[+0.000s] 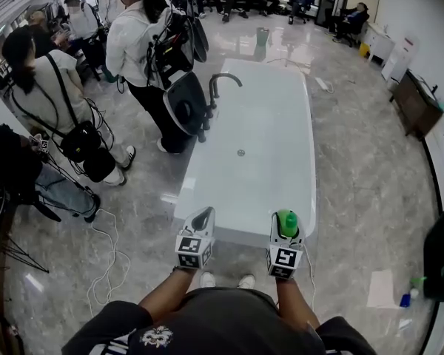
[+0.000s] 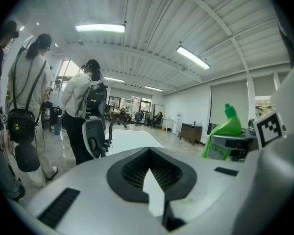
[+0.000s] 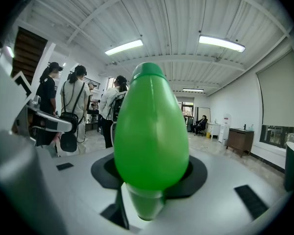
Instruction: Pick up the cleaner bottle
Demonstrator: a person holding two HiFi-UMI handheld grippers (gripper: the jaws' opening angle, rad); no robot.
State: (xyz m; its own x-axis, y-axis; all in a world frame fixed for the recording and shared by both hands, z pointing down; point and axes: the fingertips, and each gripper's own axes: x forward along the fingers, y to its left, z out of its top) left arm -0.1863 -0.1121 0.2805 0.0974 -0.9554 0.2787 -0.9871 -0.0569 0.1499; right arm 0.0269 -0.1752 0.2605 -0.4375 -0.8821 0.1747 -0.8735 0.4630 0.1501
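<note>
Right gripper (image 1: 286, 229): your jaws are pinching the green cleaner bottle (image 1: 287, 222). It is off any surface and sits in the lower centre-right of the head view, above the near rim of the white bathtub (image 1: 270, 124). In the right gripper view the bottle's body fills the centre, between the dark pads.

Left gripper (image 1: 200, 224): the jaws are drawn together at the tips with nothing between them. It is level with the right gripper and apart from it, over the tub's near left corner.

Edges: both grippers sit right at the tub's near rim. The faucet (image 1: 220, 87) stands on the far left rim, well away from them.

Open room: the floor to the right of the tub is open as far as the dark cabinet (image 1: 418, 106) at the right edge. The left side is crowded. A person in white (image 1: 140, 46) stands against the tub's left rim, other people fill the upper left, and a white cable (image 1: 107, 257) loops across the floor at lower left.
</note>
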